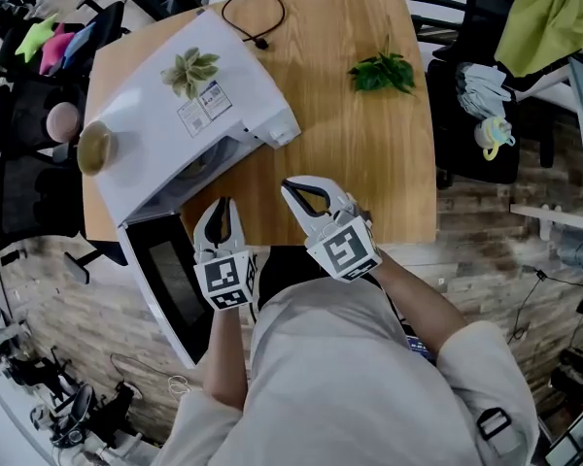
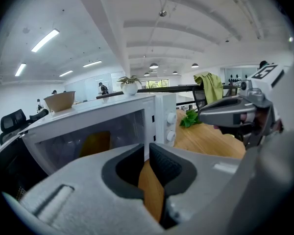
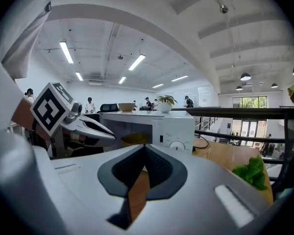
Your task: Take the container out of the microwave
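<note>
**Both grippers closed and empty in front of the open microwave**

Head view: the white microwave (image 1: 165,115) sits on the left of a wooden table (image 1: 369,163). Its dark-glass door (image 1: 165,280) hangs open toward the person. A white label (image 1: 204,105) with barcode-like print lies on the microwave's top, too small to read, and no brand name can be made out. A small potted plant (image 1: 189,69) and a tan bowl (image 1: 94,147) also stand on that top. The left gripper (image 1: 221,205) is held on a bare forearm just in front of the microwave's opening, beside the door. The right gripper (image 1: 290,187) is to the right of the opening, over the table's near edge. Each carries a marker cube (image 1: 223,280) with a black-and-white square pattern.

Left gripper view: the left gripper's (image 2: 147,146) jaws stand almost together with only a thin slit between them, and nothing is in it. Past them, inside the microwave, sits the yellowish container (image 2: 94,143). Two round knobs (image 2: 170,127) are on the microwave's right-hand panel. The right gripper (image 2: 206,115) reaches in from the right, level with those knobs.

Right gripper view: the right gripper's (image 3: 144,148) jaws meet at the tips and hold nothing. The container (image 3: 134,139) shows inside the microwave straight ahead. The print by the dial (image 3: 179,143) is illegible. Green leaves (image 3: 252,173) lie on the table to the microwave's right.
</note>
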Available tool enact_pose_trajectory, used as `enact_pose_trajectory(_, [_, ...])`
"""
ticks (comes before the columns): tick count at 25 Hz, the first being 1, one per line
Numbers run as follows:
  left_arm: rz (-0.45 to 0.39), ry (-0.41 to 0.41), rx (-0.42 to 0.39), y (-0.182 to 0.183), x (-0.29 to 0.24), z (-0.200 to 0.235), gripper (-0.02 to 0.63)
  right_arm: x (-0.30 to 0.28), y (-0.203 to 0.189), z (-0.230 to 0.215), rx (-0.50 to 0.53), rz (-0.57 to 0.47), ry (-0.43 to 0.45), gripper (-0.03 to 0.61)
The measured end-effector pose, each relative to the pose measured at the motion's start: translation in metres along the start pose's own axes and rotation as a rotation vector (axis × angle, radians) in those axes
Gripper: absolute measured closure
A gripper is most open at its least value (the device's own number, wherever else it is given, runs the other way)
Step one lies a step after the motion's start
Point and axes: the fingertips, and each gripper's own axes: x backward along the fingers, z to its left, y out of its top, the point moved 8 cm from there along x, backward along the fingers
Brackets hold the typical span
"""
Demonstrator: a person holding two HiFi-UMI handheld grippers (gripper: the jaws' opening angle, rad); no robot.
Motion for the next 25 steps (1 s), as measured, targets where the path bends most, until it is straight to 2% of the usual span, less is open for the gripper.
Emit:
enact_pose_trajectory(12, [0.066,-0.004,-0.027,-0.011,-0.022,0.029,0.575,-0.033,-0.011,0.009,-0.043,0.046,-0.007,0.568])
enact_pose_trajectory(15, [0.091,0.014,-0.075,-0.014,-0.028,0.035,0.575,-0.039,-0.012,0.009,-0.054,0.052,-0.013,0.568])
enact_pose_trajectory(21, [0.153,0.079,-0.222,-0.020,-0.044,0.046,0.575,-0.046,-0.017,0.009,-0.069,0.070,-0.018,0.568])
enact_pose_trajectory(25, [0.187,0.110,-0.269,-0.026,-0.056,0.053,0.572,-0.050,-0.021,0.009,-0.085,0.083,-0.026,0.568])
